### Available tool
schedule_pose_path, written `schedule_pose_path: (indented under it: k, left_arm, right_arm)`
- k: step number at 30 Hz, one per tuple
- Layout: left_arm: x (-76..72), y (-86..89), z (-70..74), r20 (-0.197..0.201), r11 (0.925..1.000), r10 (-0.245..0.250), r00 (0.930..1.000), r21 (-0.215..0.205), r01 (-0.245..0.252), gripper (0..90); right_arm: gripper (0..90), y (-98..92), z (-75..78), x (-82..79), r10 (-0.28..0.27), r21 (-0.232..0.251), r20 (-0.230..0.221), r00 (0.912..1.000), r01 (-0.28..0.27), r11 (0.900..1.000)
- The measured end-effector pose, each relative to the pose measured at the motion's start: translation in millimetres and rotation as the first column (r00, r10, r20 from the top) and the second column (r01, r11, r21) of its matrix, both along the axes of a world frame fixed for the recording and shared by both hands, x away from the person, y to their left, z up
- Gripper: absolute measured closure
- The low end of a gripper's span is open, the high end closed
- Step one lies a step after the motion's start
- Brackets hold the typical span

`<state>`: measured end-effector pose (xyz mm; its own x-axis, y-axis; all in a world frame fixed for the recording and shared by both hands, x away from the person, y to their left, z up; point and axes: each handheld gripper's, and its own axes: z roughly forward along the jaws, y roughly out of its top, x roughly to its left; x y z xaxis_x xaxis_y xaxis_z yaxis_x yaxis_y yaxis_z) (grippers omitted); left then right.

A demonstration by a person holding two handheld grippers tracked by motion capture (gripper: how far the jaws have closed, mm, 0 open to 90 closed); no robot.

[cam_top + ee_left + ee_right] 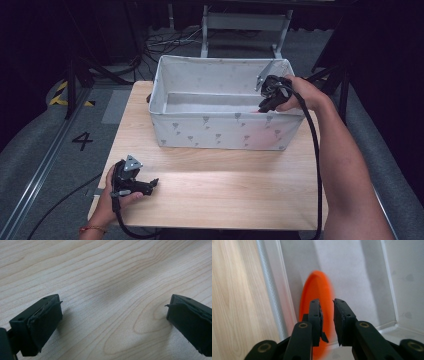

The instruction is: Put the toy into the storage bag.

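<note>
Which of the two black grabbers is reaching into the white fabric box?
The right gripper: it dips over the rim of the white fabric box, beside a blurred orange thing. The left gripper rests low on the light wooden table.

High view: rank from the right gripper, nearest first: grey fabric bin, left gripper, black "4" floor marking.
1. Grey fabric bin: the right gripper dips inside its right end.
2. Left gripper: near-left of the wooden table.
3. Black "4" marking: floor, left of table.
</note>
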<state>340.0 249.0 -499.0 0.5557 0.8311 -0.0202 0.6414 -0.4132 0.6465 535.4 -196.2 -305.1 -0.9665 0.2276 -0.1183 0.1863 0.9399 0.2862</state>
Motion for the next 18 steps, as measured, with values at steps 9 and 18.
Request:
schedule_pose_path:
  k: [9, 18]
  left_arm:
    - [0.0, -0.1, 0.0, 0.000, 1.0000, 0.001, 1.0000, 0.000, -0.001, 0.5]
    - [0.0, 0.0, 0.0, 0.000, 1.0000, 0.000, 1.0000, 0.000, 0.000, 0.5]
  right_arm:
    - [56.7, -14.1, 15.0, -15.3, -0.090, 0.171, 0.111, 0.9897, 0.070, 0.983]
    - [35.2, -41.9, 36.2, -43.2, -0.242, 0.363, 0.209, 0.9474, 0.155, 0.919]
